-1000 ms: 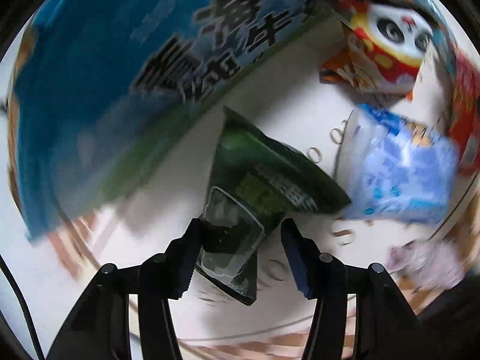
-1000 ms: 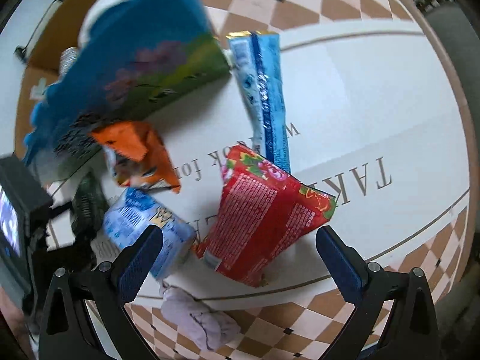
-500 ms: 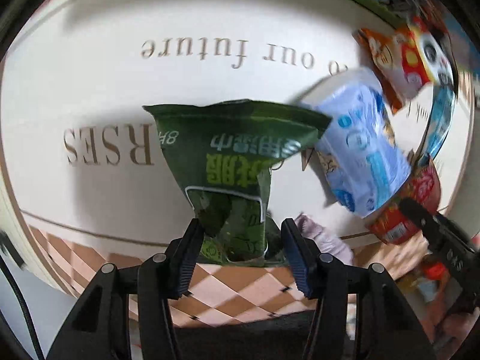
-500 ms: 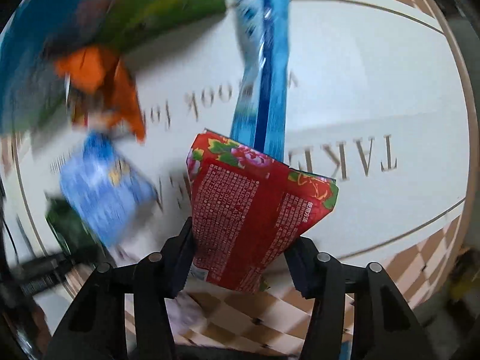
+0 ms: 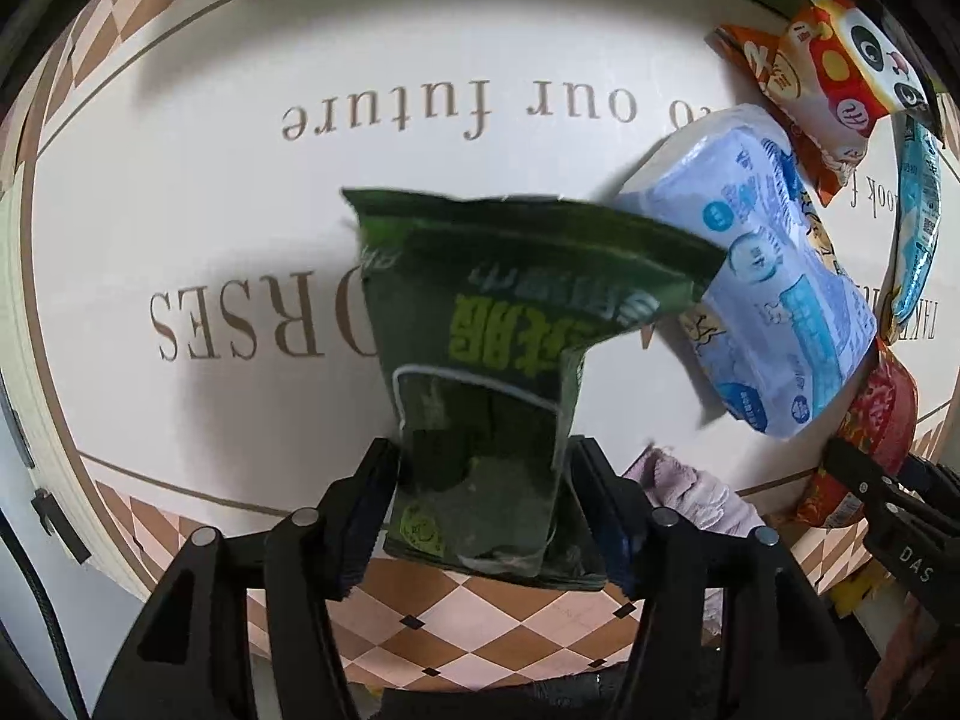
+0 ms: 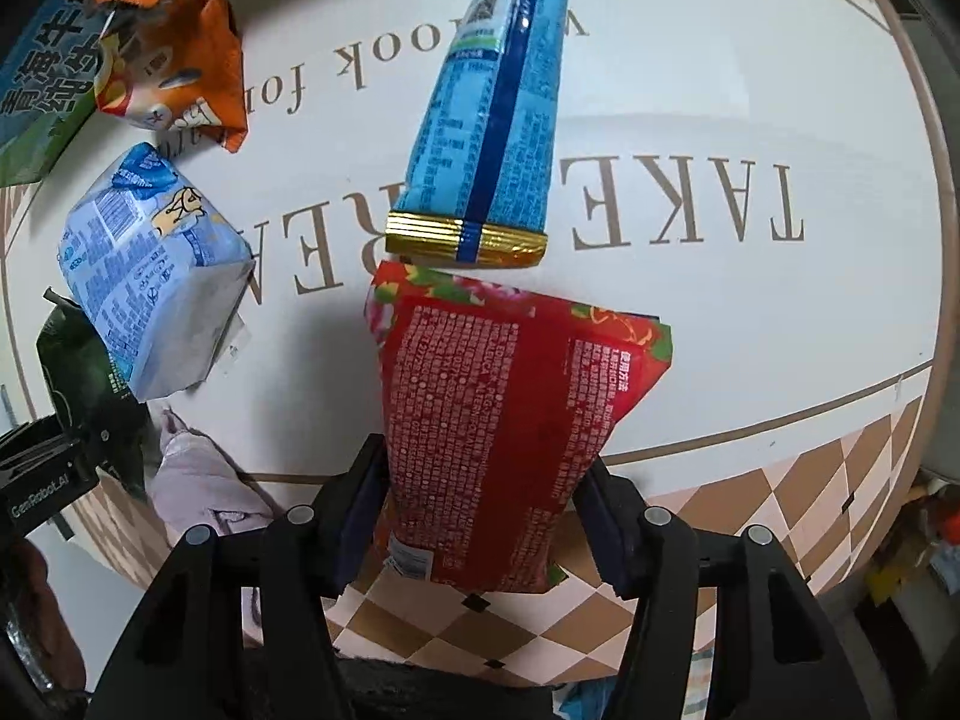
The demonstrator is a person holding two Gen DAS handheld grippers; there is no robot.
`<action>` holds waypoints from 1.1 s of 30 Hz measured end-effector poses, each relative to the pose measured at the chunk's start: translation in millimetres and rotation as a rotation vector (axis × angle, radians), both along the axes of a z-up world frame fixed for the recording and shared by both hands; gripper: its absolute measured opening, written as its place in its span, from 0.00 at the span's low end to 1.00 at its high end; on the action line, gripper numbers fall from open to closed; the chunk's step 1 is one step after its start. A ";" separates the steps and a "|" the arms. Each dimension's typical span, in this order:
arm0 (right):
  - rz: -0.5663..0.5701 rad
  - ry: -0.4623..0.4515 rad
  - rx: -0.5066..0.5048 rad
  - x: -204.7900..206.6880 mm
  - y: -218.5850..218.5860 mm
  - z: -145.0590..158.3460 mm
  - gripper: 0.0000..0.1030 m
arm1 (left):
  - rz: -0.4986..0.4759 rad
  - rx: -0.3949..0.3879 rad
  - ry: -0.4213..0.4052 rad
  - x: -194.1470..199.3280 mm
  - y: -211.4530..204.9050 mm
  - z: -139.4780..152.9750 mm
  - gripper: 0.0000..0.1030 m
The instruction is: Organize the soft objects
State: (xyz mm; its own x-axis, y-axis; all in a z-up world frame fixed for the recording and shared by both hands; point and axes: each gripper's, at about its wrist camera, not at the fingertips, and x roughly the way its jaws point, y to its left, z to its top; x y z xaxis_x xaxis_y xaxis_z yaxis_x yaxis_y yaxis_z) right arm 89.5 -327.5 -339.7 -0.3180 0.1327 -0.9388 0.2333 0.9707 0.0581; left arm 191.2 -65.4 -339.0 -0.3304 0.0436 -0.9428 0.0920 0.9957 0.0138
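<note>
My left gripper (image 5: 486,516) is shut on a dark green snack bag (image 5: 498,348) and holds it above the near edge of the white table (image 5: 240,240). My right gripper (image 6: 480,516) is shut on a red flowered packet (image 6: 510,414), also lifted over the near edge. The red packet (image 5: 882,408) and the right gripper show at the right of the left wrist view. The green bag (image 6: 78,366) shows at the left of the right wrist view.
On the table lie a light blue tissue pack (image 6: 150,264), an orange panda snack bag (image 6: 174,60), a long blue packet (image 6: 492,102) and a pink cloth (image 6: 198,480) at the near edge. A blue-green carton (image 6: 42,90) stands at the back left.
My right gripper has closed on the red packet and lifted it. My left gripper has swung away from the carton and carried the green bag back toward the near edge.
</note>
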 end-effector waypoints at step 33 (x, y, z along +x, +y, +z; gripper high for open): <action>0.200 -0.258 0.164 282.4 108.2 110.0 0.47 | 0.051 -0.059 -0.122 251.0 6.6 95.8 0.41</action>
